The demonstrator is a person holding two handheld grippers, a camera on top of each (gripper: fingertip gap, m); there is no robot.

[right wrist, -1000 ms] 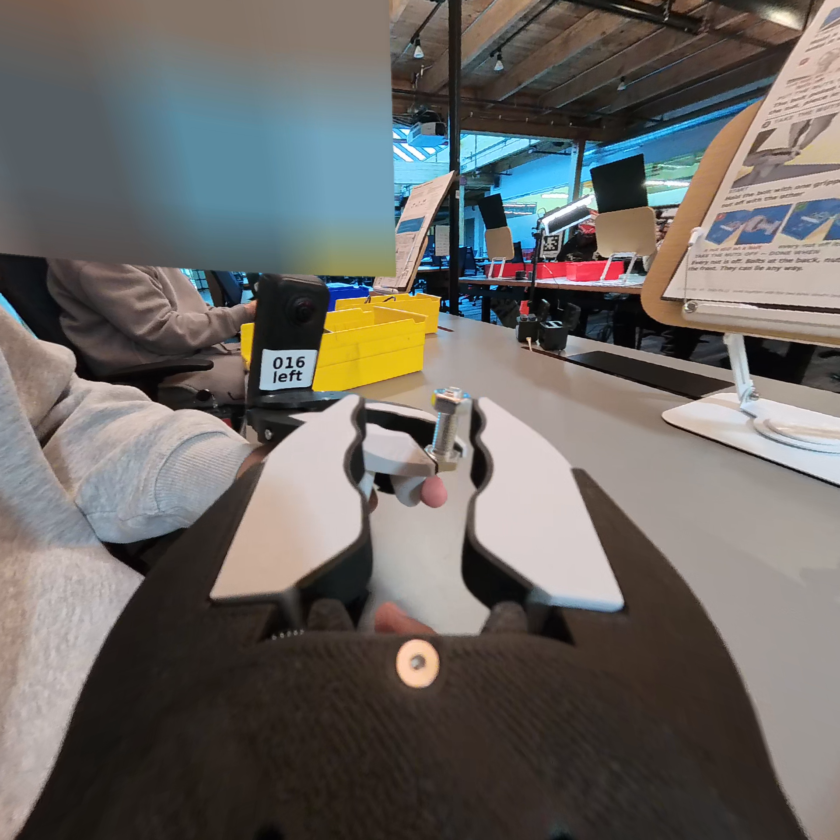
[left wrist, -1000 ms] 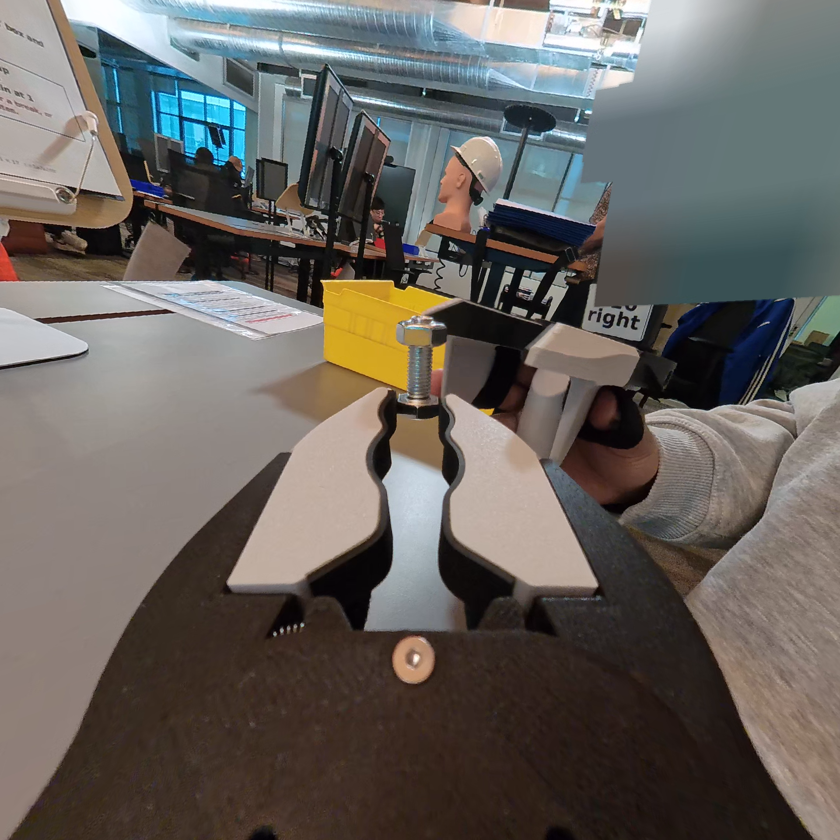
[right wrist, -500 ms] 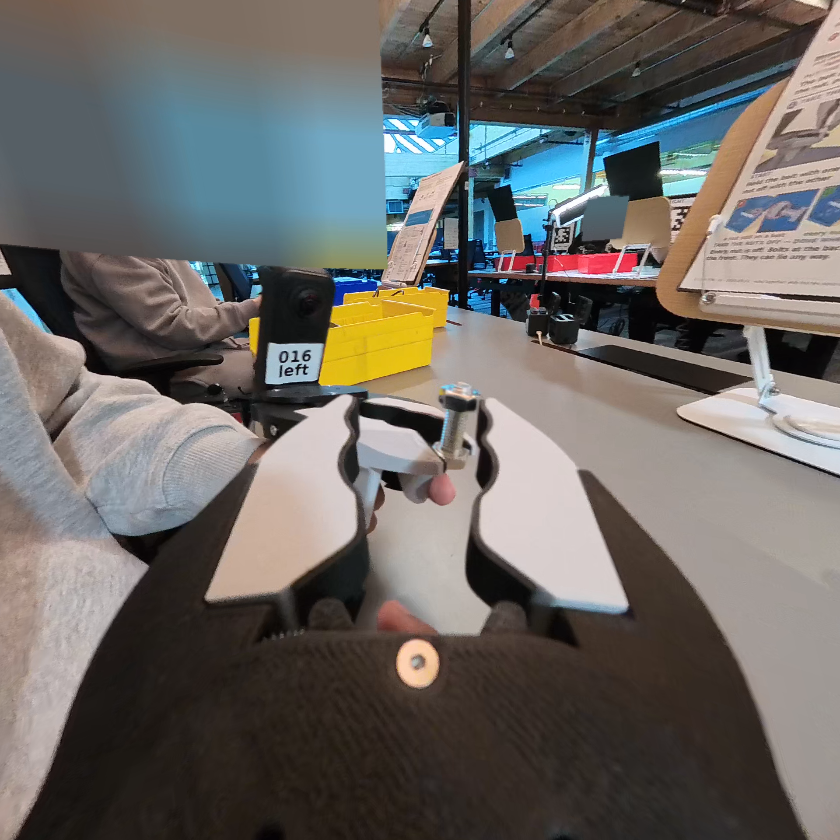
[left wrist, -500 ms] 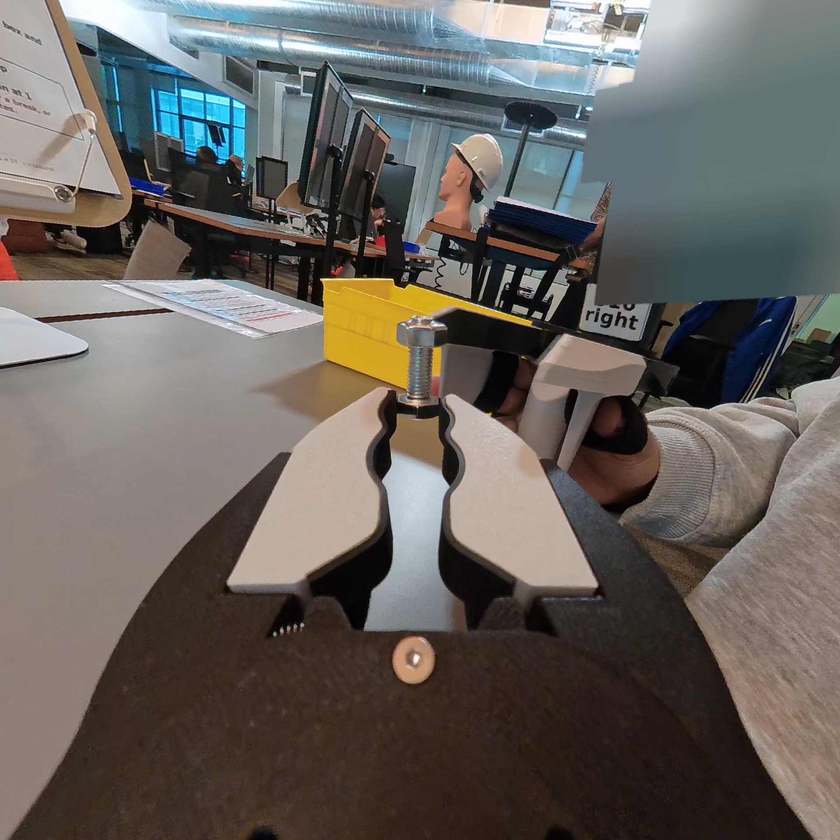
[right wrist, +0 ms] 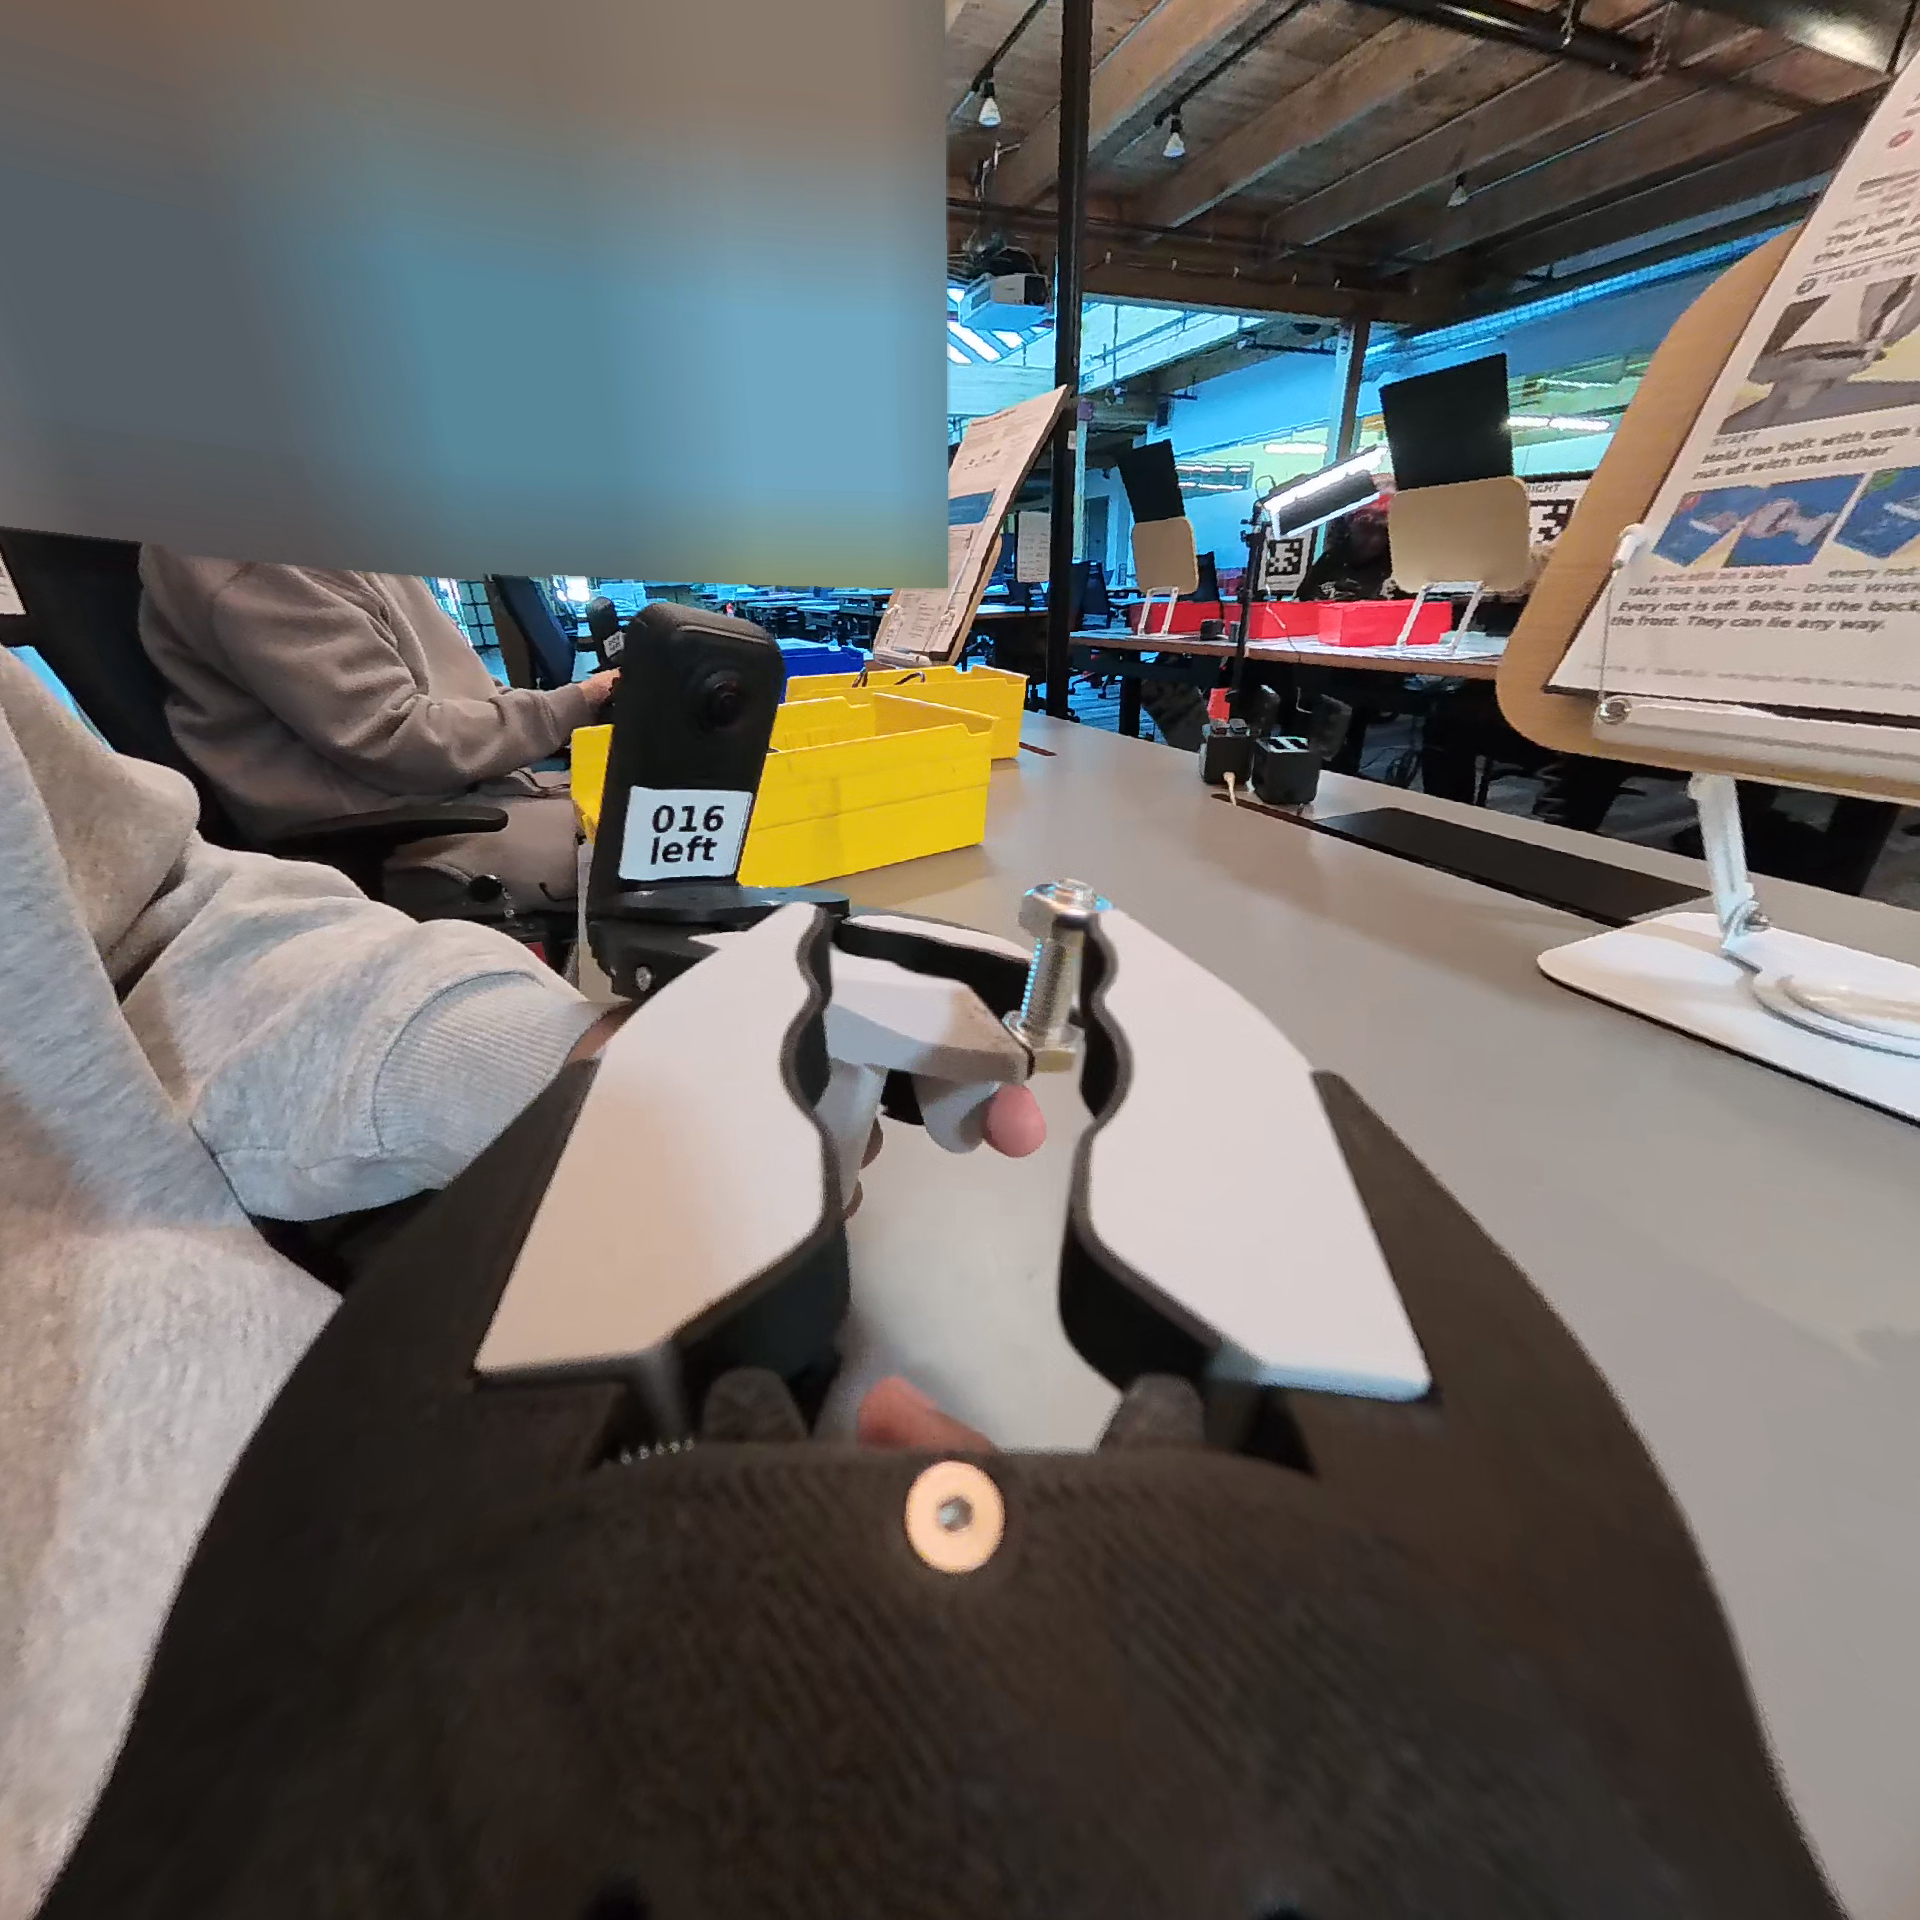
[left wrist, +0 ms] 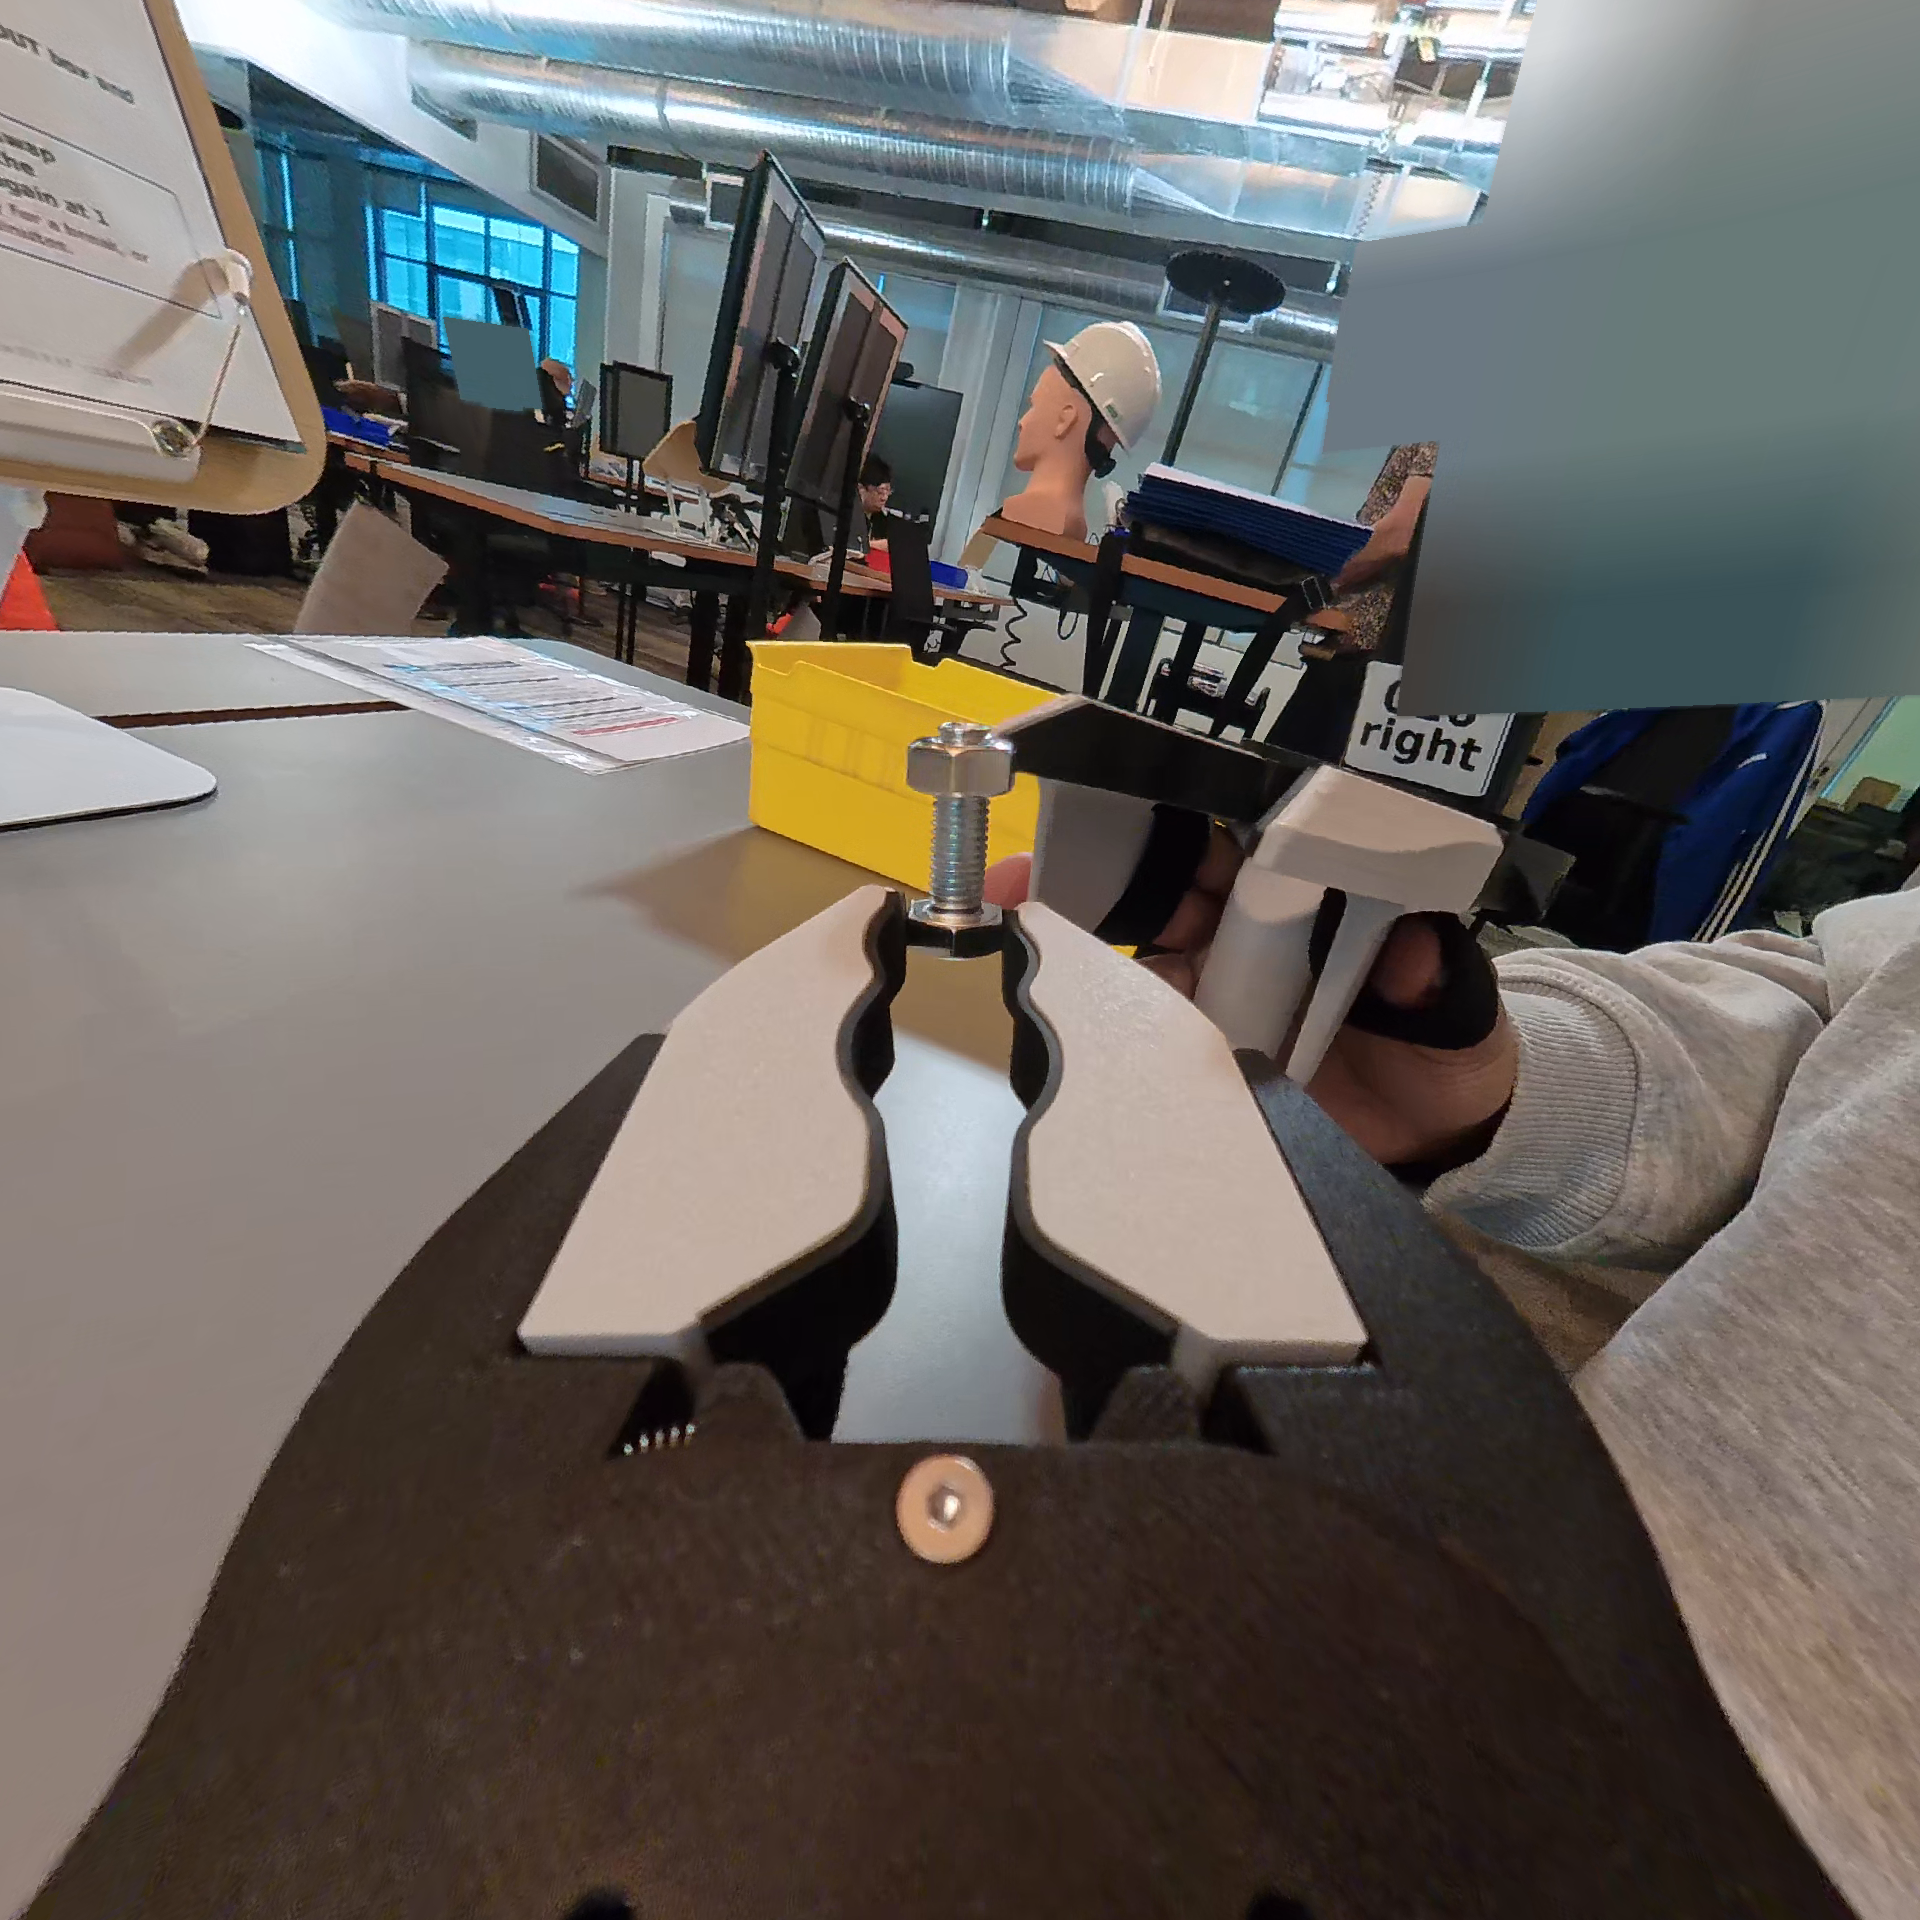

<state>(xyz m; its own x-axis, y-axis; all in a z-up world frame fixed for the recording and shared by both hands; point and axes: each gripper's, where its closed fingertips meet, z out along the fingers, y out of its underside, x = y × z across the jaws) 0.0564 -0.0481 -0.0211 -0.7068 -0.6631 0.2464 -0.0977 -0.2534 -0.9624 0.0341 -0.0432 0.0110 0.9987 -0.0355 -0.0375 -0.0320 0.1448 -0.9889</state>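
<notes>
— Bolt (left wrist: pixel 958 821) stood upright, its nut (left wrist: pixel 953 918) clamped between the left gripper (left wrist: pixel 951 925) tips, in front of the yellow bin (left wrist: pixel 831 748).

— And the right gripper (right wrist: pixel 961 971)?

— Spread wide around the bolt's head, beside that bin, gripping nothing.

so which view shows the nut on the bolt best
The left wrist view: the nut sits centred, sharp, pinched between the left hand-held gripper fingertips, under the upright bolt. The right wrist view shows the nut partly hidden behind a fingertip.
</notes>
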